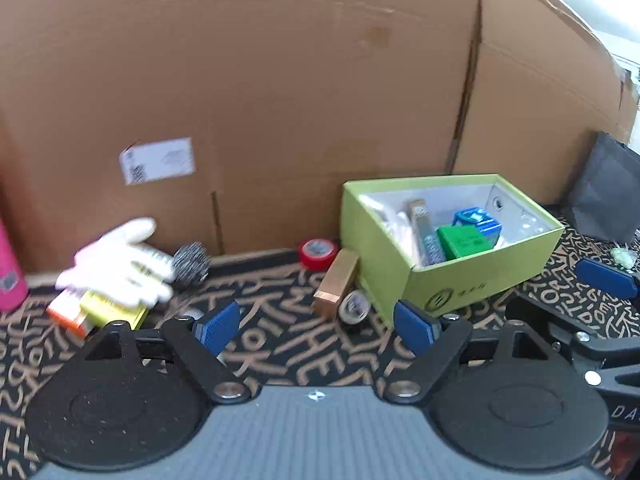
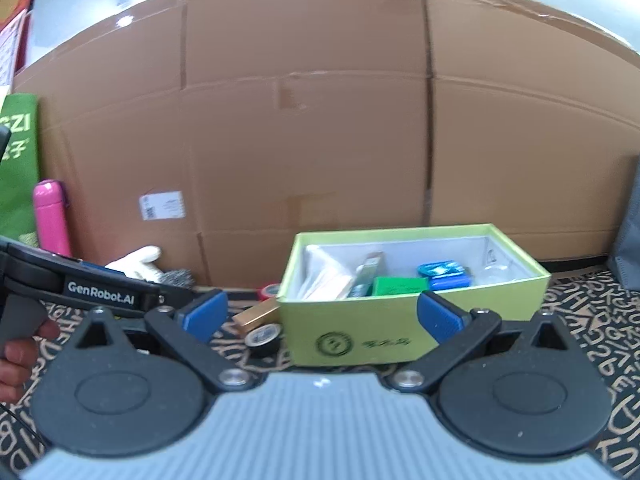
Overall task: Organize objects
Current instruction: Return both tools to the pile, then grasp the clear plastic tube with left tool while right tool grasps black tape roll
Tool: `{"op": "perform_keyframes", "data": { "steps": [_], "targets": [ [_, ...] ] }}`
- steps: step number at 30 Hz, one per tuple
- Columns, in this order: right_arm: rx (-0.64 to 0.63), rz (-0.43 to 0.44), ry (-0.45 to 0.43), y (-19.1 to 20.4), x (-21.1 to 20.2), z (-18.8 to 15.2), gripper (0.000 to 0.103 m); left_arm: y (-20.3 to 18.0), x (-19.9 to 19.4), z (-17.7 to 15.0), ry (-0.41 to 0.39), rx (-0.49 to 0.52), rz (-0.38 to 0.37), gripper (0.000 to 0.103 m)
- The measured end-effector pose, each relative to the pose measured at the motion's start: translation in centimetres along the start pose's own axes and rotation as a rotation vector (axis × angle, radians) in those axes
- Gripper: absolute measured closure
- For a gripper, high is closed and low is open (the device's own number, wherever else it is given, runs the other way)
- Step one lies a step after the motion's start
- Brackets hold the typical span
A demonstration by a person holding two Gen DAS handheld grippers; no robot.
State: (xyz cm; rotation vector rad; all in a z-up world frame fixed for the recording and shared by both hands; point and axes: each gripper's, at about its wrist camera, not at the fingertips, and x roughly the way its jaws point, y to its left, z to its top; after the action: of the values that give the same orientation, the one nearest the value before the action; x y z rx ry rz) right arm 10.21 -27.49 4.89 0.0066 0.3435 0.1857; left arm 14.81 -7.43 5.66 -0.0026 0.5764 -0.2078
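**A:** Where did everything sit, taking the open lime-green cardboard box (image 1: 460, 280) as the marker?

**B:** The box stood on the black mat with tan lettering (image 1: 288, 344), its back close to the big brown corrugated carton wall (image 1: 280, 100). Inside it lay a green cube (image 1: 464, 242), a blue cube (image 1: 478, 220) touching it on the far side, a tan-and-grey stick-like item (image 1: 424, 228) leaning against the lining, and some pale wrapping I could not identify.

**A:** And outside the box?

**B:** Just beside its left wall lay a copper-coloured rectangular bar (image 1: 336, 282), with a black tape roll (image 1: 354, 308) touching the bar's near end. A red tape roll (image 1: 318, 253) sat behind the bar, against the carton. Well to the left of the box, a white knitted glove (image 1: 120, 264) was draped over a yellow-and-orange packet (image 1: 96, 312), with a grey steel-wool scourer (image 1: 192, 266) next to the glove. A pink bottle (image 1: 10, 272) stood farthest left.

**A:** The grippers?

**B:** The left gripper (image 1: 316, 324) hovered in front of the bar and black roll, blue pads spread wide, holding nothing. The right gripper (image 2: 320, 314) faced the box's front wall, its pads also wide apart and empty. In the right wrist view a person's hand (image 2: 16, 352) gripped the left tool's handle.
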Motion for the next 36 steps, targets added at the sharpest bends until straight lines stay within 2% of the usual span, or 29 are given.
{"op": "perform_keyframes", "data": {
  "steps": [7, 10, 16, 18, 20, 21, 22, 23, 27, 35, 36],
  "targets": [
    [-0.029, 0.066, 0.077, 3.1, 1.5, -2.2, 0.000, 5.3, -0.5, -4.3, 0.037, -0.091, 0.074, 0.016],
    [-0.042, 0.087, 0.111, 4.2, 2.2, -3.2, 0.004, 6.8, 0.0, -6.0, 0.060, -0.105, 0.091, 0.016],
    [-0.051, 0.127, 0.183, 5.9, 5.1, -4.0, 0.032, 7.9, 2.1, -6.5, 0.083, -0.161, 0.051, 0.016],
    [-0.051, 0.123, 0.205, 6.5, 6.4, -4.3, 0.045, 7.7, 3.1, -6.2, 0.082, -0.147, 0.044, 0.017],
    [-0.043, 0.106, 0.229, 6.9, 7.9, -4.7, 0.052, 7.3, 4.1, -6.1, 0.098, -0.112, 0.037, 0.033],
    [-0.034, 0.097, 0.240, 7.0, 8.6, -4.8, 0.054, 7.2, 4.6, -6.2, 0.112, -0.092, 0.030, 0.059],
    [-0.021, 0.090, 0.253, 7.1, 9.3, -5.0, 0.056, 7.3, 4.9, -6.3, 0.120, -0.084, 0.030, 0.066],
    [-0.007, 0.086, 0.265, 7.1, 10.0, -5.1, 0.057, 7.4, 4.9, -6.3, 0.104, -0.080, 0.044, 0.068],
    [0.036, 0.056, 0.287, 7.4, 12.4, -5.0, 0.058, 8.9, 4.5, -6.5, 0.105, -0.141, 0.007, 0.069],
    [0.110, -0.141, 0.302, 7.9, 16.9, -4.8, 0.059, 9.5, 4.1, -6.8, 0.088, -0.133, -0.018, 0.069],
    [0.108, -0.158, 0.295, 8.0, 17.1, -4.9, 0.069, 9.6, 4.1, -6.9, 0.087, -0.127, -0.022, 0.069]
  ]
}}
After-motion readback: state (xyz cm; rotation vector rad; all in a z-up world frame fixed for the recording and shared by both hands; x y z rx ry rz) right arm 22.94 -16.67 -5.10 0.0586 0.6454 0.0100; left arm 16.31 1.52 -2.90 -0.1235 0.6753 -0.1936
